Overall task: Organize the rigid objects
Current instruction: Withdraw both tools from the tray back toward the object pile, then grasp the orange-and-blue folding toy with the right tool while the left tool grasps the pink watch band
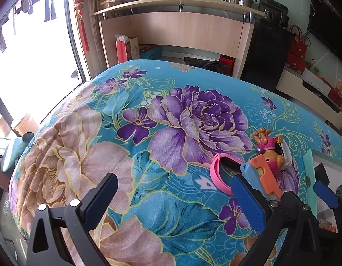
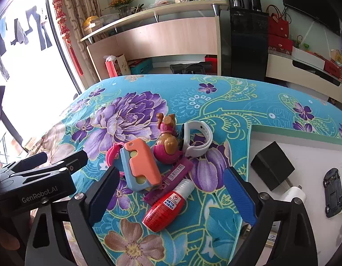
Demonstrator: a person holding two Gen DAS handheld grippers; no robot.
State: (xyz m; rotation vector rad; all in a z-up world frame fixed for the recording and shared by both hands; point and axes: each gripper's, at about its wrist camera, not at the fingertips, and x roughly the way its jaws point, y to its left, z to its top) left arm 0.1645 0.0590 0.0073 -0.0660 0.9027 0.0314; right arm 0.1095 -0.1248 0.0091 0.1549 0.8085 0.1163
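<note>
- Looks like the sorting step: a pile of small stuff sits on the floral cloth (image 2: 215,93), and a white tray (image 2: 315,161) just to its right already has a black charger (image 2: 271,166), a white plug (image 2: 292,196) and a toy car (image 2: 332,196) in it.
- Pile: red bottle (image 2: 165,208) nearest the camera, purple strip (image 2: 171,179) under its cap end, orange-blue toy (image 2: 139,166) to the left leaning on a pink band (image 2: 111,155), then the dog toy (image 2: 167,139) touching the white watch (image 2: 196,139) at the back.
- Right gripper (image 2: 171,197) is wide open with nothing in it, and the bottle lies right between the fingers from its view, so I'd guess that's the next pick.
- Left gripper (image 1: 177,197) is open too, empty, hovering over bare cloth left of the pile; in its own view the orange-blue toy (image 1: 261,175) sits just past its right finger.
- Next move, imo: drop the right one lower, line it up across the bottle's body and squeeze. It's round and slick, so it could roll or nudge the strip. Then it goes over to the tray.
</note>
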